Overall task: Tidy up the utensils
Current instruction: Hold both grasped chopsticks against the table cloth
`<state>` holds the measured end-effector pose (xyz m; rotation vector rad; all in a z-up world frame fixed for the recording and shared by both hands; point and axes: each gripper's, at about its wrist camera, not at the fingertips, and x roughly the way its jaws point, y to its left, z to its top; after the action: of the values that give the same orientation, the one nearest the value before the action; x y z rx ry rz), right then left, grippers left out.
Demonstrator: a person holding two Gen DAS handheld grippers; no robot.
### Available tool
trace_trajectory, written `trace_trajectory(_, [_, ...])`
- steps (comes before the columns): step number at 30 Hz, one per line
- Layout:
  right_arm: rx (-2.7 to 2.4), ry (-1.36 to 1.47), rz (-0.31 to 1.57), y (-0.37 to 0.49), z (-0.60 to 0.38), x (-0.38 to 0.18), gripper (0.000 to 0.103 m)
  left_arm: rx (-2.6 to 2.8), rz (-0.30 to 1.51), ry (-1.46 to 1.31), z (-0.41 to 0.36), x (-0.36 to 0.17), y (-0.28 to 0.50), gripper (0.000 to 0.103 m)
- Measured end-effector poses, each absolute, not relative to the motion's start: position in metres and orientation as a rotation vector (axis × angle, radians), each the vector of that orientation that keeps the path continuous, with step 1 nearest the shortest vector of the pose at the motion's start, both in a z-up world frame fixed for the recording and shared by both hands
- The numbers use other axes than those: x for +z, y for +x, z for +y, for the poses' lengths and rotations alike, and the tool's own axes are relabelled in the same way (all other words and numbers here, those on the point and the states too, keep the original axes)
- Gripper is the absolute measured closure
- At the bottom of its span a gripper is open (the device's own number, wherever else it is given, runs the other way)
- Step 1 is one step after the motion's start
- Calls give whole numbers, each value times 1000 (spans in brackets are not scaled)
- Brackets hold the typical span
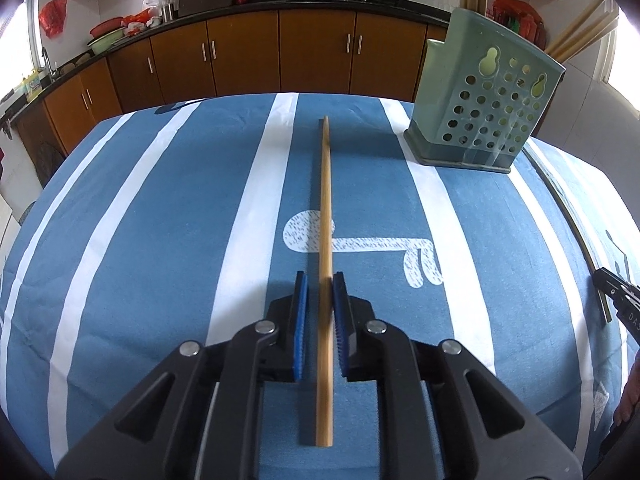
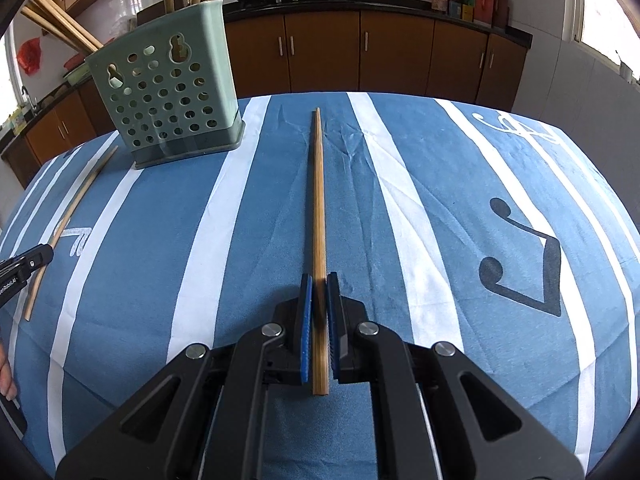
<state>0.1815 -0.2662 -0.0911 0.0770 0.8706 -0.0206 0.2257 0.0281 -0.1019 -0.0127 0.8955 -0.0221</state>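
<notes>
Striped blue tablecloth (image 1: 160, 220); green holder (image 1: 486, 92) upright. Left gripper (image 1: 320, 312) narrow around chopstick (image 1: 325, 240), seemingly ungripped; right gripper (image 2: 319, 312) clamps second chopstick (image 2: 318, 208).

Blue-and-white striped tablecloth (image 2: 440, 240), two chopsticks (image 2: 318, 220) (image 1: 325, 240) apparently resting on it, green holder (image 2: 168, 96) upright

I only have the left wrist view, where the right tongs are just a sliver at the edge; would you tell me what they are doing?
Observer: The right tongs straddle a second chopstick lying on the cloth, pads close against both its sides.
Operator: Thank you. Where is the holder from there?
Observer: The green holder stands ahead and to that chopstick's left, apart from it, with several chopsticks leaning out.
</notes>
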Motion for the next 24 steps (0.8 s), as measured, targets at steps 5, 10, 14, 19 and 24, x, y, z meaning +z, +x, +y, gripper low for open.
trace_trajectory(5, [-26,66,871,181,-265,-92,94,-21,895,-10,28,-102,225,88])
trace_trajectory(10, [-27,64,871,181,-264,-92,94,-24,896,-17,28,-102,225,88])
trace_trajectory(14, [-30,63,871,182,-264,-92,93,-25,896,-19,29,-101,226,88])
trace_trajectory(19, [-28,67,870,182,-266,-92,93,-22,897,-14,29,-101,226,88])
trace_trajectory(24, [-30,74,870,182,-268,-92,91,-29,897,-29,30,-101,226,88])
